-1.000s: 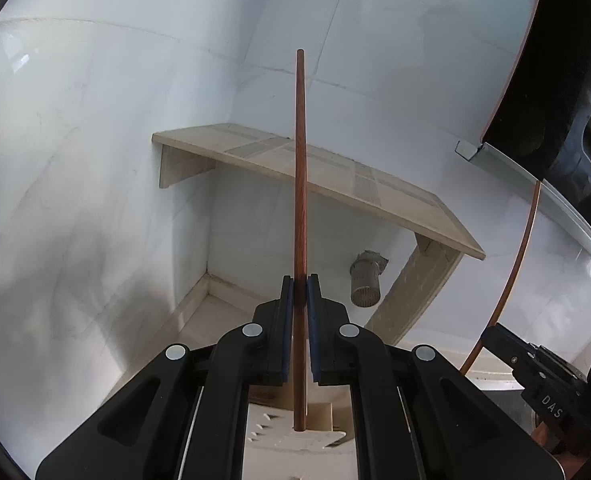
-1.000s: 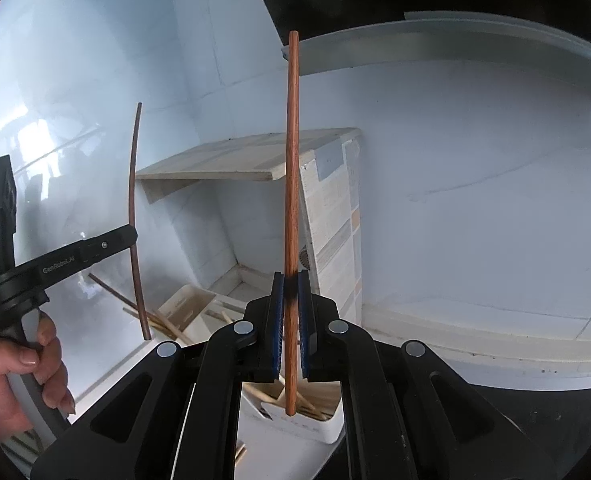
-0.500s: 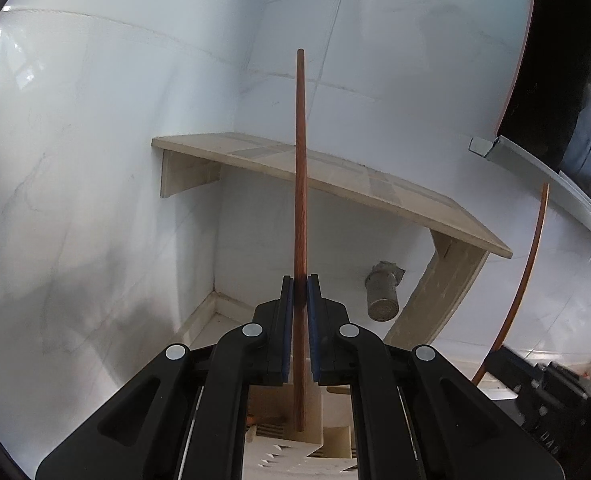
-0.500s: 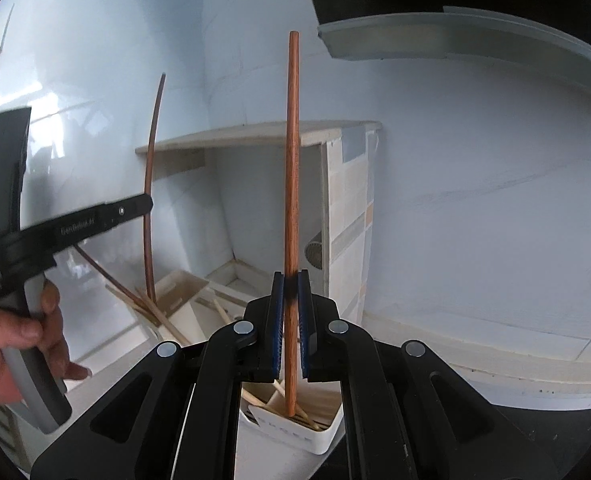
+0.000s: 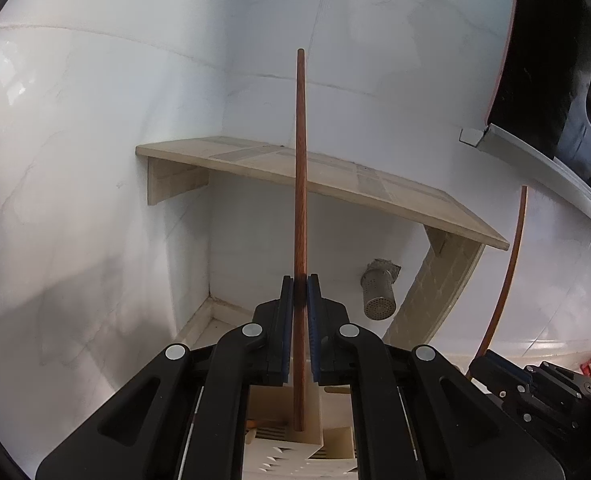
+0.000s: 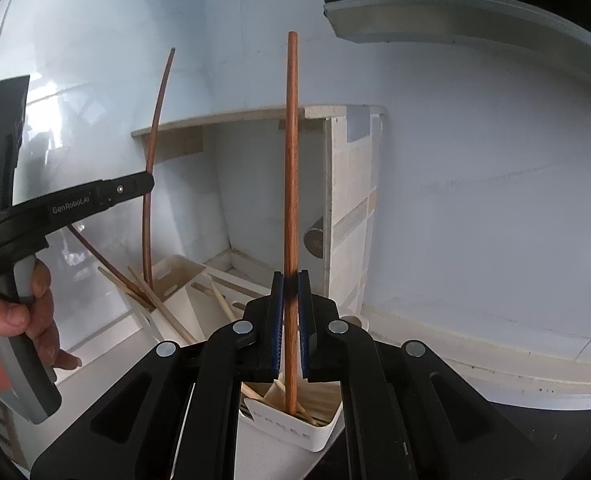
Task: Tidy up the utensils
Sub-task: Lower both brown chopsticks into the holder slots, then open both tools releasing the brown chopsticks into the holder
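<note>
The left gripper (image 5: 300,292) pinches a dark chopstick (image 5: 300,208) upright between its blue pads (image 5: 288,332), the stick's lower end hanging just over a cream holder (image 5: 283,440) below the fingers, with a wooden shelf (image 5: 335,180) ahead. To its right, the right gripper (image 6: 291,288) clamps a second chopstick (image 6: 291,160) upright (grip equally tight), tip down inside a white caddy (image 6: 295,432) of pale sticks (image 6: 167,312) under its fingers. In the right wrist view, the left gripper shows at far left in a hand (image 6: 11,320).

White tiled walls (image 5: 95,120), pale wooden corner shelf (image 5: 335,176).
</note>
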`<state>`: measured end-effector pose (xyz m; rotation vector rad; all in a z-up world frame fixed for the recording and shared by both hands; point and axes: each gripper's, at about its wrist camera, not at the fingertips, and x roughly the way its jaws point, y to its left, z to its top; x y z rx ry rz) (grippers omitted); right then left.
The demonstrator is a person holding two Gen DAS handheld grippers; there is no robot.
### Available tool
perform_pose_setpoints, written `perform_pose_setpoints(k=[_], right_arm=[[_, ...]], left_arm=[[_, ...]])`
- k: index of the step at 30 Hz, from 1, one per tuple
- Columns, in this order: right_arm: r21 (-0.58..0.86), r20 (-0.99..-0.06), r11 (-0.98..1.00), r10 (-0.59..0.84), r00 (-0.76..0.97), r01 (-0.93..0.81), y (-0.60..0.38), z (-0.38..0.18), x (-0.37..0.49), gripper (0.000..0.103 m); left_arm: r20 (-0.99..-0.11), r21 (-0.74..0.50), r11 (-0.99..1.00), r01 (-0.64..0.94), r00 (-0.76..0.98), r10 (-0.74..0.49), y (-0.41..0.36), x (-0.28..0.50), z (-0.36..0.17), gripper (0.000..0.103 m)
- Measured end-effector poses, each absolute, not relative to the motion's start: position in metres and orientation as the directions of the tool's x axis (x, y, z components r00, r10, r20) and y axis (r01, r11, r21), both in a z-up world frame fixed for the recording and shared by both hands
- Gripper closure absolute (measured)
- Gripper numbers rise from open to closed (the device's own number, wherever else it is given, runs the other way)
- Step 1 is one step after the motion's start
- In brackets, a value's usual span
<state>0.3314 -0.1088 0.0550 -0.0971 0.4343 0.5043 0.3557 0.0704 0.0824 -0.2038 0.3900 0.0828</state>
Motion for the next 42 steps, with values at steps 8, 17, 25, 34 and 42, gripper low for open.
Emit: perform_pose_setpoints(k=[8,17,25,34,42], right_arm=[[0.033,-0.453,0.873,0.447,0.771,-0.487,-0.108,0.053,0.336,0.081],[0.061,-0.469,0.882,0.439,0.767,-0.468,-0.113,0.053,0.335,0.065],[0.065,-0.482,0.889,0.425,0.766,-0.453,-0.121,0.056,0.32,0.05],[0.093,-0.525,0.905,0.399,0.752,-0.415,-0.129,0.05,0.297,0.039],[0.071,-0.596,0.909,0.368,0.714,-0.41,-0.124,0.034,0.277,0.031]], left_arm=[[-0.398,-0.177,0.976,-0.124,0.916,0.044,0.07,0.357,0.082,0.094],[-0.396,-0.167,0.98,-0.108,0.917,0.034,0.07,0.351,0.092,0.084],[-0.388,-0.168,0.983,-0.077,0.922,0.006,0.065,0.324,0.112,0.068],[-0.472,-0.16,0.985,-0.066,0.881,-0.017,0.06,0.28,0.099,0.047],[-0.601,-0.165,0.984,-0.062,0.798,-0.051,0.053,0.254,0.059,0.036]])
